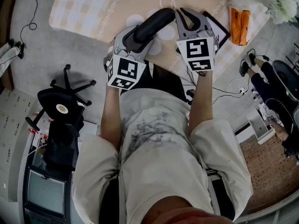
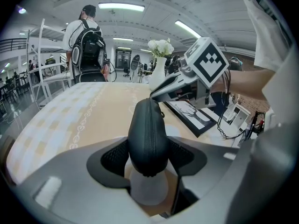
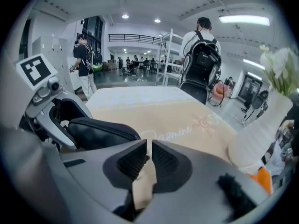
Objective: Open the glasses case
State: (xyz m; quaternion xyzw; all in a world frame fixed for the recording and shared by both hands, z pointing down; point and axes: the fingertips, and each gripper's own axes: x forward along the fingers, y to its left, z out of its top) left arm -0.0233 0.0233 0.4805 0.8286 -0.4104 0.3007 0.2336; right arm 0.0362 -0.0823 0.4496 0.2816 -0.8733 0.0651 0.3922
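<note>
Your left claw [image 2: 148,158] is clenched on the glasses case [image 2: 147,129]. Its two ribbed pads press on the sides of the case's near end, and the rest of the black case runs away from you, tilted up toward your right claw [image 3: 148,157]. The case is closed: its zipper [image 2: 150,120] runs unbroken along the seam facing the left gripper view, so nothing inside it can be seen.

Your right claw is at the far end of the case, with its jaws drawn almost together and only a thin slit left between the pads. A small dark zipper tab [image 3: 146,158] sits in that slit, right against the case's rounded end, and the pads seem to pinch it. The tab is too small to make out any more than that.

In the head view, both claws meet over the near part of the bench [image 2: 93,111], which is covered by a beige cloth with pale checks at its edges. You cannot tell whether the case touches the cloth or is held just above it.

Farther back on your right, a white vase [image 2: 158,76] holds white flowers [image 2: 160,46]. Near it, a black-framed picture [image 2: 189,115] lies flat on the bench, with an orange packet [image 1: 239,26] beside it. All three are well apart from the case.
</note>
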